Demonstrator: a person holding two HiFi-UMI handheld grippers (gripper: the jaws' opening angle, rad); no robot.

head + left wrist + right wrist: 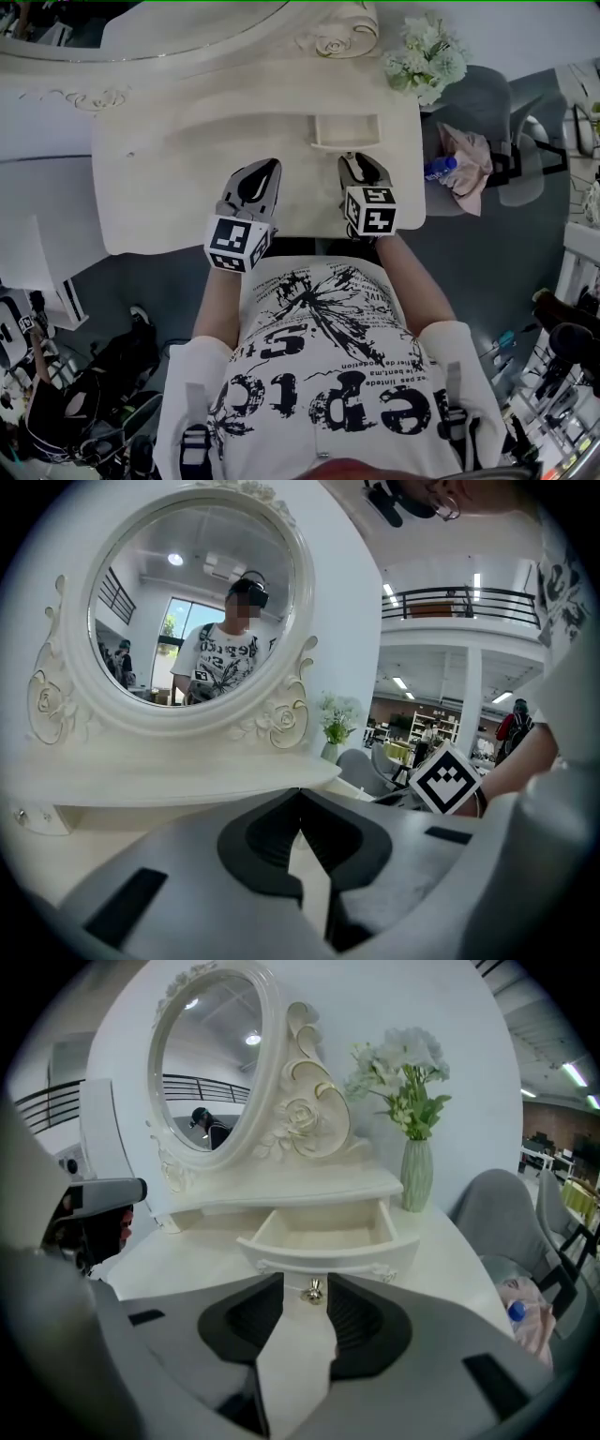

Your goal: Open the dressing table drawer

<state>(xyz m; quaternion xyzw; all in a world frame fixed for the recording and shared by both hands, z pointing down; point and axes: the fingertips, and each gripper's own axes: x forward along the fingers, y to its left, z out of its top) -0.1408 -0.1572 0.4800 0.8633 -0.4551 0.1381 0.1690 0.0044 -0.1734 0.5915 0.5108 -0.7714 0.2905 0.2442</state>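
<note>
The dressing table drawer (347,129) stands pulled out from under the raised shelf, on the right side of the tabletop (150,206), with its inside bare. My right gripper (356,161) reaches forward and tilts down at the drawer front. Its jaws are apart, and the small metal knob (313,1290) sits between their tips with a gap on each side, so I have hold of nothing. My left gripper (265,169) lies alongside over the middle of the tabletop, aimed more level, its jaw tips meeting and empty.

Bare tabletop runs between the drawer front and the near edge beneath my wrists, and wider to the left. Only the right gripper view shows the knob and the vase of flowers (415,1176) just right of the drawer. The left gripper view shows the round mirror (187,602) but not the drawer. The head view shows a grey chair (478,103) past the right edge.
</note>
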